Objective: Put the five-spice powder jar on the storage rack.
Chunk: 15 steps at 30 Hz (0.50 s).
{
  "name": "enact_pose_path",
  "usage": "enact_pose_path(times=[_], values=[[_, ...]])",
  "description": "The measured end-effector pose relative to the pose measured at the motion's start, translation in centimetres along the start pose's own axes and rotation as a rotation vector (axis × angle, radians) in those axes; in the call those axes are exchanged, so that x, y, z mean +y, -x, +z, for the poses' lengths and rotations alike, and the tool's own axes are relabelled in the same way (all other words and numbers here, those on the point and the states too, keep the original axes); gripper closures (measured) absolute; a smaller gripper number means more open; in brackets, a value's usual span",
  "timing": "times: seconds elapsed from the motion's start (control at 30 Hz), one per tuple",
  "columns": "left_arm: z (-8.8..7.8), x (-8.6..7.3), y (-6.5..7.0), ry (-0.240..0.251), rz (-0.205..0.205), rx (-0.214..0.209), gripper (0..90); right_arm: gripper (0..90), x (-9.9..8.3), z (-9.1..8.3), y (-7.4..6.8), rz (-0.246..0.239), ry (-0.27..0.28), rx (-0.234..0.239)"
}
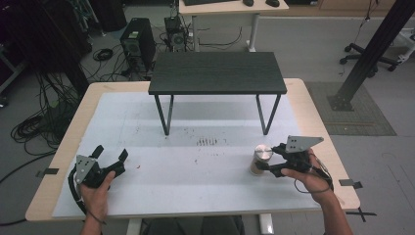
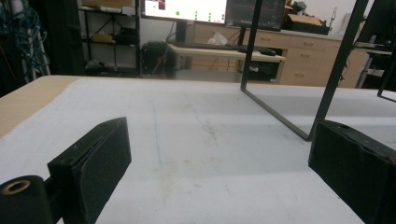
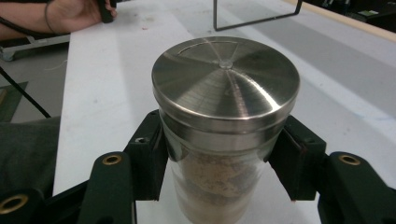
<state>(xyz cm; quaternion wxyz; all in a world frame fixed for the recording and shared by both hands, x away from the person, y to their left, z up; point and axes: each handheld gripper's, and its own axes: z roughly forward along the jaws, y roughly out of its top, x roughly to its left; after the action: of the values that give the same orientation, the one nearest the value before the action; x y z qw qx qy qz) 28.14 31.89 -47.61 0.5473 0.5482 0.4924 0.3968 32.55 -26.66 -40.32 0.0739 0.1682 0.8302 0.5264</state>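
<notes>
Nearest your right gripper's camera stands the shaker jar (image 3: pixel 224 135), a clear glass cylinder with a brushed steel lid (image 3: pixel 225 77) and pale brown powder filling most of it. Your right gripper (image 3: pixel 219 154) has its two pads pressed against the glass just under the lid's rim, one on each side. Expect it to be stiff, smooth and rather slippery, with some weight from the powder, and breakable if it tips. The hold sits high, so you'd do well to keep it upright and lift gently; a grip lower on the body would likely swing less.

From the high view you can place it: the jar (image 1: pixel 261 159) stands on the white mat (image 1: pixel 195 181) at the right front, well in front of the small black table (image 1: pixel 218 72), with your right gripper (image 1: pixel 266 164) coming in from its right. That view hides the pad contact, which the right gripper view makes plain.

Your left gripper (image 1: pixel 110 154) rests at the left front; the left gripper view shows its fingers (image 2: pixel 93 163) spread wide with nothing between them.
</notes>
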Motion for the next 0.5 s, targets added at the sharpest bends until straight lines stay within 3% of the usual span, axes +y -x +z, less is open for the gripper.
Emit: enact_pose_path(times=[0.5], values=[[0.0,0.0,0.0,-0.001,0.000,0.001,6.2,43.5,3.5,-2.1,0.1,-0.012,-0.006,0.009]])
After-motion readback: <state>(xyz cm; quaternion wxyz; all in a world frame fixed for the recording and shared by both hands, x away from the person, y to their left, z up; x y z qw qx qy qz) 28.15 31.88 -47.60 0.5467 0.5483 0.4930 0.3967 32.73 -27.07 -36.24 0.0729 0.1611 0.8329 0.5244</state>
